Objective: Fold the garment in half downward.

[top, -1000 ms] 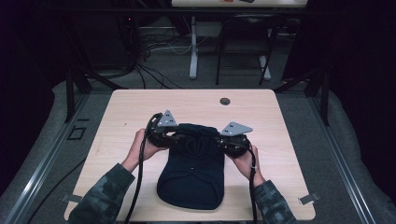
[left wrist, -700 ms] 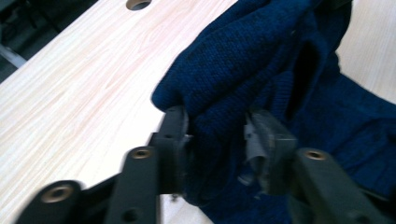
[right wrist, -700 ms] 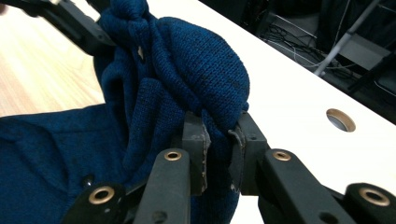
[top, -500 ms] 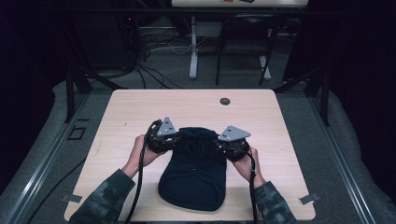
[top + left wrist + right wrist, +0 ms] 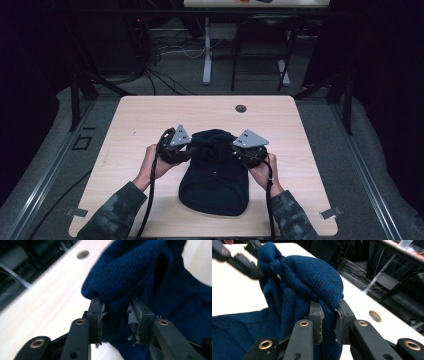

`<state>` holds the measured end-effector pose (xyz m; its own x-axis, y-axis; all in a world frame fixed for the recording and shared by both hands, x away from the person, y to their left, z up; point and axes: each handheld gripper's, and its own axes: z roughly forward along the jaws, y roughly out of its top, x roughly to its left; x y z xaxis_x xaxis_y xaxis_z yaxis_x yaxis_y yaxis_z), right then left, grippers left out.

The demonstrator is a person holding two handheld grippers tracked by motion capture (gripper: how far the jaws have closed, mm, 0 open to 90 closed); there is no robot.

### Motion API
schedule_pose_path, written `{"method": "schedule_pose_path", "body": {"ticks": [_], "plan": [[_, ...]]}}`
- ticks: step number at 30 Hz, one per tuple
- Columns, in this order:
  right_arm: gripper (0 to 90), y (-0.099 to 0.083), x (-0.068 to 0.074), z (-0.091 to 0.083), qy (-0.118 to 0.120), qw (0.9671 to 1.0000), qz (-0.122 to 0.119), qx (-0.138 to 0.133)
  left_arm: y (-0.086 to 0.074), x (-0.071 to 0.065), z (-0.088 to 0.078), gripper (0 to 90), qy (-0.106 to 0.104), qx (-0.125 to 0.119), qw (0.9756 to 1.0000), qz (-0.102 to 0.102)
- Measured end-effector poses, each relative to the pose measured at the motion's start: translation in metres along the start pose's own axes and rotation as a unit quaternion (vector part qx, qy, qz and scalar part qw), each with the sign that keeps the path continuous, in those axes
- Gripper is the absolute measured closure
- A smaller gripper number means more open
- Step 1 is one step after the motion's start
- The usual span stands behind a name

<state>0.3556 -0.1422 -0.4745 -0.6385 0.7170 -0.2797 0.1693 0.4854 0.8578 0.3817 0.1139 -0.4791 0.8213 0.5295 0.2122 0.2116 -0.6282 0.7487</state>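
A dark blue knitted garment (image 5: 215,175) lies on the pale wooden tabletop (image 5: 140,120), a little toward the 6 o'clock side of its middle. Its near part rests flat on the wood, while its far end is bunched and raised between the 2 hand-held grippers.

The left hand-held gripper (image 5: 186,150) holds the garment's edge at about 9 o'clock of the bunched part. In the left gripper view its 2 black jaws are closed on a thick fold of the blue knit (image 5: 130,277), with the cloth pinched between worn grey pads (image 5: 131,318).

The right hand-held gripper (image 5: 236,151) holds the opposite edge at about 3 o'clock. In the right gripper view its jaws are likewise clamped on a rounded fold of knit (image 5: 312,280), and the left hand-held gripper (image 5: 258,271) shows beyond, blurred, at the cloth's far side.

A person's hands (image 5: 155,162) in camouflage-patterned sleeves (image 5: 112,215) grip both tools from the 6 o'clock edge.

A round cable hole (image 5: 241,108) sits in the tabletop near 12 o'clock, well apart from the garment.
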Motion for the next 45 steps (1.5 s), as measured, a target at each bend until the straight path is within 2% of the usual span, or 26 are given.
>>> {"method": "schedule_pose_path", "body": {"ticks": [3,6,9,13,15,20,24,29,32,38,45], "plan": [[77.4,-0.003,0.001,0.001,0.005,1.0,-0.001,0.004,-0.007,-0.004,0.006,61.7,-0.005,0.011,0.9999,0.0],[77.1,-0.006,0.003,0.003,0.011,0.9999,-0.001,0.006,-0.013,-0.007,0.009,67.7,-0.003,0.012,0.9999,-0.002],[75.9,-0.006,0.004,0.003,0.018,0.9998,-0.002,0.011,-0.017,-0.007,0.009,71.8,0.001,0.004,0.9999,-0.012],[72.9,-0.006,0.007,-0.001,0.03,0.9994,0.0,0.016,-0.02,-0.008,0.006,74.9,0.015,-0.016,0.9996,-0.02],[72.2,-0.007,0.007,-0.003,0.037,0.999,0.001,0.027,-0.02,-0.01,0.004,75.4,0.022,-0.019,0.9995,-0.013],[71.6,-0.018,0.008,-0.008,0.049,0.998,0.006,0.039,-0.018,-0.022,0.001,75.3,0.046,-0.014,0.9985,0.027],[70.7,-0.028,0.009,-0.01,0.057,0.9973,0.014,0.045,-0.019,-0.03,0.001,75.1,0.053,-0.01,0.9974,0.047],[69.8,-0.036,0.014,-0.014,0.063,0.9964,0.016,0.055,-0.023,-0.034,-0.001,74.9,0.047,-0.014,0.9977,0.046],[69.6,-0.039,0.016,-0.017,0.067,0.996,0.017,0.056,-0.027,-0.037,-0.002,74.8,0.044,-0.024,0.9981,0.037],[68.7,-0.044,0.022,-0.02,0.07,0.9956,0.016,0.06,-0.037,-0.045,-0.004,74.1,0.041,-0.027,0.998,0.039],[67.2,-0.048,0.027,-0.023,0.08,0.994,0.014,0.074,-0.046,-0.049,-0.007,73.0,0.02,-0.026,0.9991,0.026]]}}
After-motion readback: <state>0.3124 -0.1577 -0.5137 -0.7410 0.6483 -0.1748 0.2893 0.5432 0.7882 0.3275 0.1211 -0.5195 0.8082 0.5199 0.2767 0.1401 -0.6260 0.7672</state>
